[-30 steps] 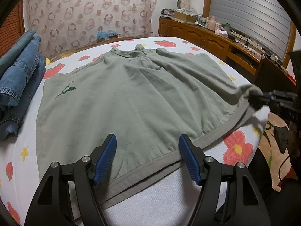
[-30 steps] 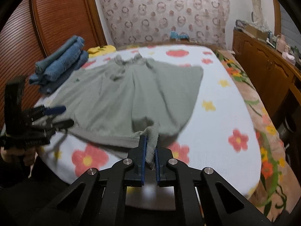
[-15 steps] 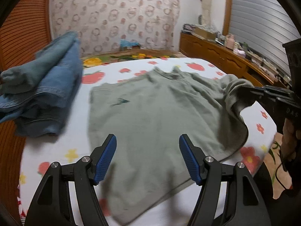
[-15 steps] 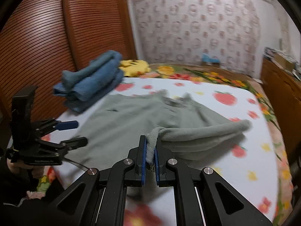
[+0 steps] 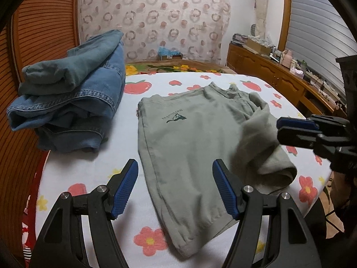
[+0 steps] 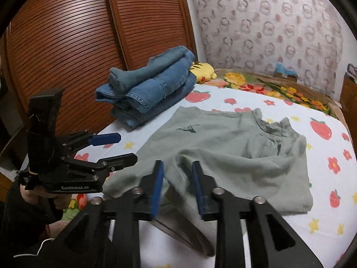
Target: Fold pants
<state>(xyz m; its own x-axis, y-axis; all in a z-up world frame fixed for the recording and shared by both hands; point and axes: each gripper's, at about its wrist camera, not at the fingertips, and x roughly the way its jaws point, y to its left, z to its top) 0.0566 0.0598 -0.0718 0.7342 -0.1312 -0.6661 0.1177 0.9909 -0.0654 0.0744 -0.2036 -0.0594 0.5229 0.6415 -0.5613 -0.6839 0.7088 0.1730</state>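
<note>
Right hand-held gripper [image 6: 177, 186]: jaws opening, grey-green pants [image 6: 223, 154] loose between them, not pinched. Left hand-held gripper [image 5: 175, 188]: wide, empty, above the pants' near edge. Pants half-folded on flowered bed [image 5: 93, 167]; folded jeans stack [image 5: 71, 93] beside the pants.

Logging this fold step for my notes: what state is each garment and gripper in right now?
green pants: flat on the bed, one side folded over the other
jeans pile: folded, stacked beside the green pants
left gripper: open, holding nothing
right gripper: jaws opening, pads off the cloth
</note>
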